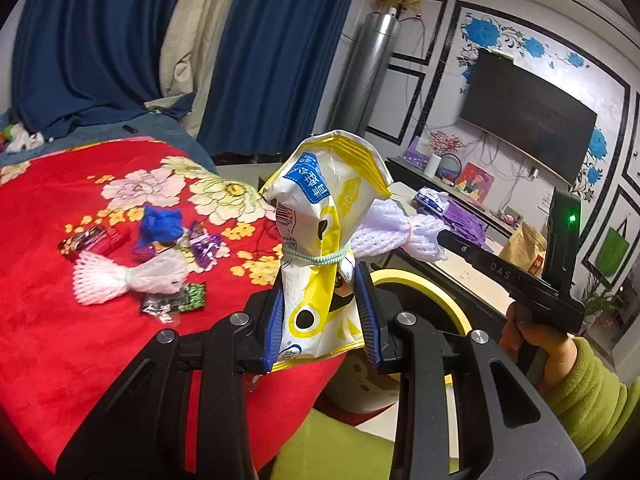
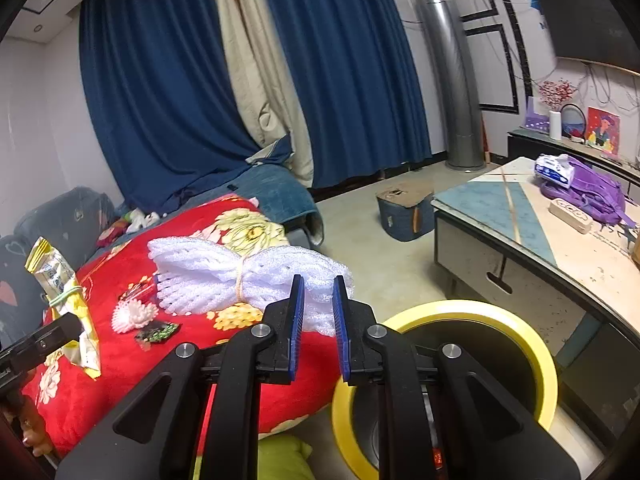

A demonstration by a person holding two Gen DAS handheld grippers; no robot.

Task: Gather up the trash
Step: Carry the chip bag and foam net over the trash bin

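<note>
Yellow-and-white crumpled snack bag (image 1: 320, 248) sits clenched in the left gripper (image 1: 320, 320). The right gripper (image 2: 319, 320) grasps a white foam-net bundle (image 2: 240, 276) beside a yellow-rimmed bin (image 2: 532, 344).

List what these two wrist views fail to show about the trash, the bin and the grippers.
- Yellow-rimmed bin: its inside is dark in the right wrist view, contents unreadable; in the left wrist view the yellow packet and left gripper cover most of it.
- White foam net: its held end is hidden behind the right gripper.
- Small wrappers on the red blanket: print too small to read.
</note>
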